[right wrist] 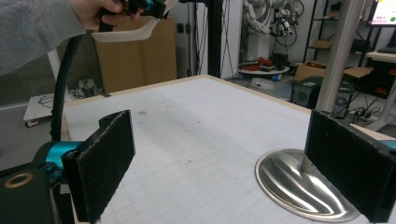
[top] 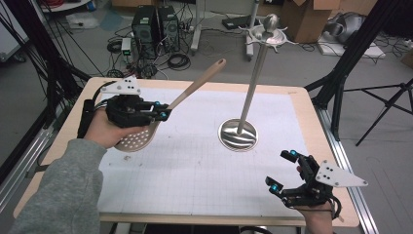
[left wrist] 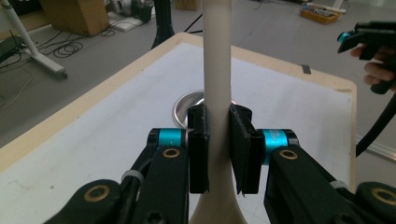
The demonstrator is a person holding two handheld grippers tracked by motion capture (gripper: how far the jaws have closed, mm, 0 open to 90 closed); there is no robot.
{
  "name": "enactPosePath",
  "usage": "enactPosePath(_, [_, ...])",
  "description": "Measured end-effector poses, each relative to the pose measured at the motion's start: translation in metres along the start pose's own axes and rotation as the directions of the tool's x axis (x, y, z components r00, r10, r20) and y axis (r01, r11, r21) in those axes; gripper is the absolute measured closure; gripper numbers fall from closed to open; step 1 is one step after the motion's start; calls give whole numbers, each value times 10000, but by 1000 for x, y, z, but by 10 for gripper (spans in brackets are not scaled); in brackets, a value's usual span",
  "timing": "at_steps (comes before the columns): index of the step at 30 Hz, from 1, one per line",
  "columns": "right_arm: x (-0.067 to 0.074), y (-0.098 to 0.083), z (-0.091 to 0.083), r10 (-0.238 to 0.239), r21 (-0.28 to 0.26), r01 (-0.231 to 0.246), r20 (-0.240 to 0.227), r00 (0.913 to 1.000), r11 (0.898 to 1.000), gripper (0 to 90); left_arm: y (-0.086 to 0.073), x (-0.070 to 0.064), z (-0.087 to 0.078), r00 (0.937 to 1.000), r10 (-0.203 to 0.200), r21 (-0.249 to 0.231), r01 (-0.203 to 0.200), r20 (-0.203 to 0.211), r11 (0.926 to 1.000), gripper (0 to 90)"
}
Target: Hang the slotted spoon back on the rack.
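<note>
Left gripper [left wrist: 218, 140] fingers clamped slotted spoon [top: 146, 130] handle; right gripper [top: 285, 173], at 5 o'clock, fingers apart. Risk: spoon pivoting, striking metal stand [top: 253, 85].

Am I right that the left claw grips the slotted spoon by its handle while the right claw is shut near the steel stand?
Not quite: the right claw is open, pads wide apart in the right gripper view. The left claw does grip the spoon by its handle, and the stand is close by.
</note>
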State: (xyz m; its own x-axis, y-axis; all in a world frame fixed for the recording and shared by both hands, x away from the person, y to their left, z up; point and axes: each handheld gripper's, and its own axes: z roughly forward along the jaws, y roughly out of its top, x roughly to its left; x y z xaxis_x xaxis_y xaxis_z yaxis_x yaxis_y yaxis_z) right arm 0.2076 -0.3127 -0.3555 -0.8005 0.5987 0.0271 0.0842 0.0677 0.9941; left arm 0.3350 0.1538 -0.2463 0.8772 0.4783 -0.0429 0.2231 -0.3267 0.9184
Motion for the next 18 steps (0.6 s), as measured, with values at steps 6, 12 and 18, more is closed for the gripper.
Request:
enactPosePath(6, [0, 0, -1, -2, -28, 2, -5, 10000, 10000, 74, 11, 0, 1, 9999, 127, -127, -127, 11, 9998, 779])
enactPosePath(12, [0, 0, -1, 9, -27, -9, 6, 10000, 10000, 74, 22, -2, -1, 9998, 211, -365, -209, 67, 9991, 779])
enactPosePath(18, [0, 0, -1, 58, -22, -58, -19, 10000, 10000, 74, 30, -5, 0, 9995, 290, -548, -282, 126, 9981, 779])
